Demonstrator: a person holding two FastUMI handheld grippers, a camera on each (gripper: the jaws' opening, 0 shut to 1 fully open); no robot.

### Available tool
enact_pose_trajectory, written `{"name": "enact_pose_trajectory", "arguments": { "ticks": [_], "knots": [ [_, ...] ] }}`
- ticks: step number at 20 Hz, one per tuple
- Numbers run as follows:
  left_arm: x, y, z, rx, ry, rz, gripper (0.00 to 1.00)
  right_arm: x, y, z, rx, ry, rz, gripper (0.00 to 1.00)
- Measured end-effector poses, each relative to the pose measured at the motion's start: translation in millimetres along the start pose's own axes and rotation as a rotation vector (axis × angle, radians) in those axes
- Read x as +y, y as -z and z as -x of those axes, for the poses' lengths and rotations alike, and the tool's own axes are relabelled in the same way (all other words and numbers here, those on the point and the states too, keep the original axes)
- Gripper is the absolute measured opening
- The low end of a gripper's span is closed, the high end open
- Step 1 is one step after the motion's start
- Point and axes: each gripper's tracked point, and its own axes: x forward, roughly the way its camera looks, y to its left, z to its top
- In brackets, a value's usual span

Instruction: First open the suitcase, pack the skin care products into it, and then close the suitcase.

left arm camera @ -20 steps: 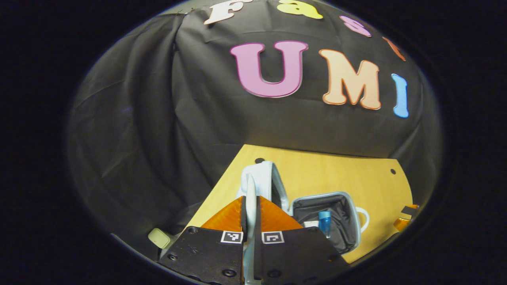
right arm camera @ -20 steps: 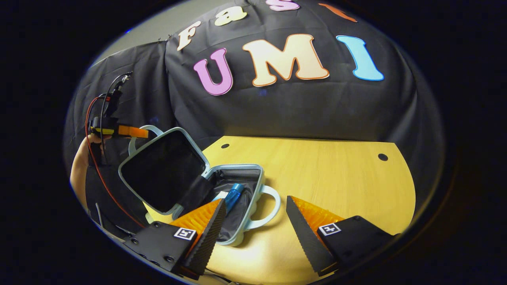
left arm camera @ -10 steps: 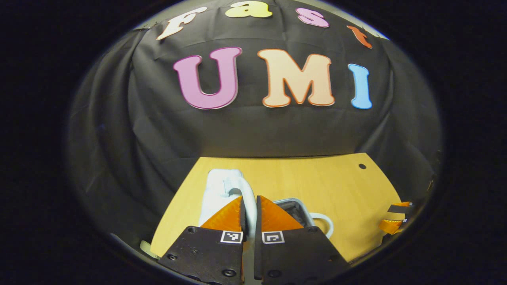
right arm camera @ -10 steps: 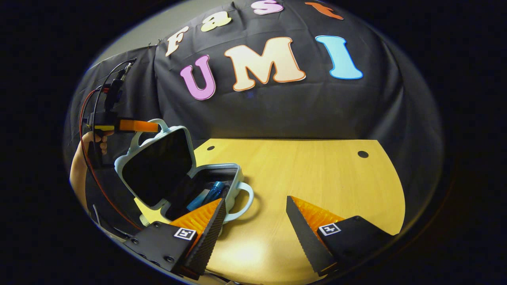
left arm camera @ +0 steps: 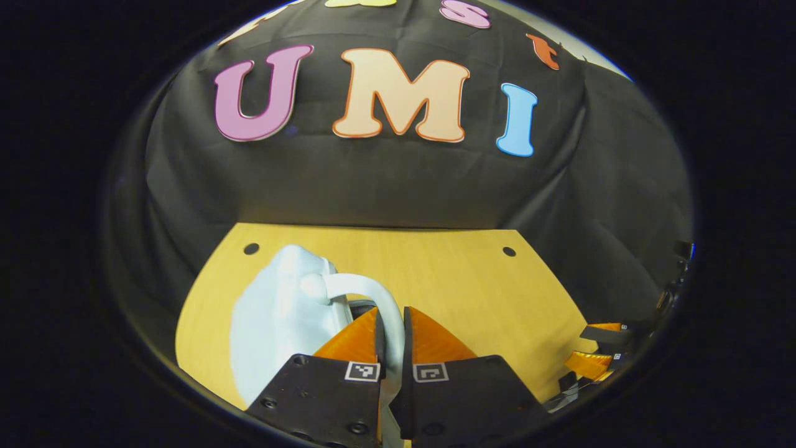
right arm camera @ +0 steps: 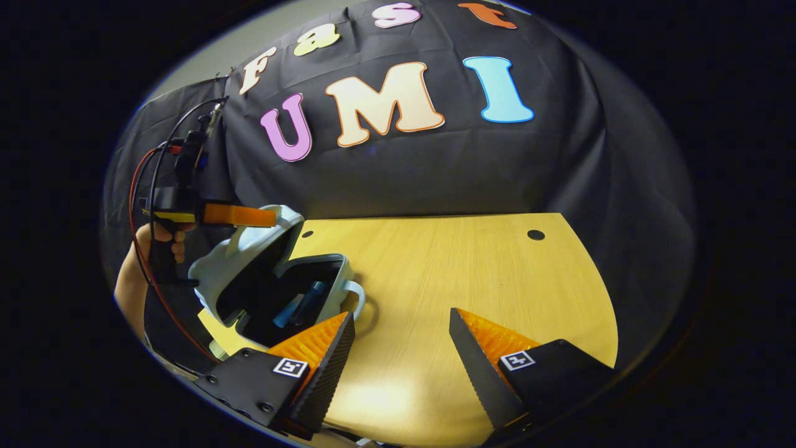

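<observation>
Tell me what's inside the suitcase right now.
In the right gripper view, a blue tube lies in the suitcase. The half-lowered lid covers the rest of the dark interior.

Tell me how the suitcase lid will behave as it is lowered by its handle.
The lid looks like a stiff moulded shell, so it should swing as one piece. The left gripper pinches only the thin handle, so it might slip. The blue bottle lies low and probably won't block it.
</observation>
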Motion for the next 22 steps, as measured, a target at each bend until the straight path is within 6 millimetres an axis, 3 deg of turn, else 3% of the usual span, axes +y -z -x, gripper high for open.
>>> {"name": "enact_pose_trajectory", "arguments": {
  "ticks": [4, 6, 8, 9, 10, 11, 14, 15, 18, 22],
  "knots": [
    [-29.0, 22.4, -25.0, 0.038, 0.026, 0.016, 0.07, -15.5, 0.3, 9.7, -0.006, 0.029, -0.013, 0.96],
    [-30.0, 34.1, -29.5, 0.048, 0.032, 0.005, 0.13, -21.4, 0.7, 14.5, -0.01, 0.042, -0.02, 0.96],
    [-41.8, 31.5, -29.4, 0.013, 0.046, -0.021, 0.27, -25.7, -3.0, 16.5, -0.021, 0.053, -0.026, 0.96],
    [-47.5, 26.8, -25.3, -0.016, 0.042, -0.036, 0.57, -26.8, -5.5, 17.2, -0.03, 0.057, -0.029, 0.96],
    [-52.4, 19.8, -20.4, -0.058, 0.035, -0.056, 0.51, -27.5, -10.3, 17.7, -0.044, 0.062, -0.034, 0.96],
    [-52.9, 9.4, -14.2, -0.104, 0.017, -0.071, 0.75, -25.3, -17.9, 17.9, -0.066, 0.061, -0.04, 0.96],
    [-58.1, -18.6, 9.9, -0.258, -0.041, -0.092, 0.97, -19.3, -64.0, 22.5, -0.208, 0.071, -0.05, 0.96],
    [-68.2, -28.5, 11.9, -0.3, -0.061, -0.096, 0.96, -16.6, -83.8, 24.2, -0.266, 0.078, -0.048, 0.96],
    [-65.5, -47.6, 38.7, -0.394, -0.111, -0.104, 0.96, -10.0, -135.3, 29.2, -0.41, 0.103, -0.027, 0.96],
    [-59.4, -71.0, 62.5, -0.46, -0.119, -0.122, 0.95, 1.3, -186.7, 41.8, -0.545, 0.122, -0.003, 0.96]
  ]
}}
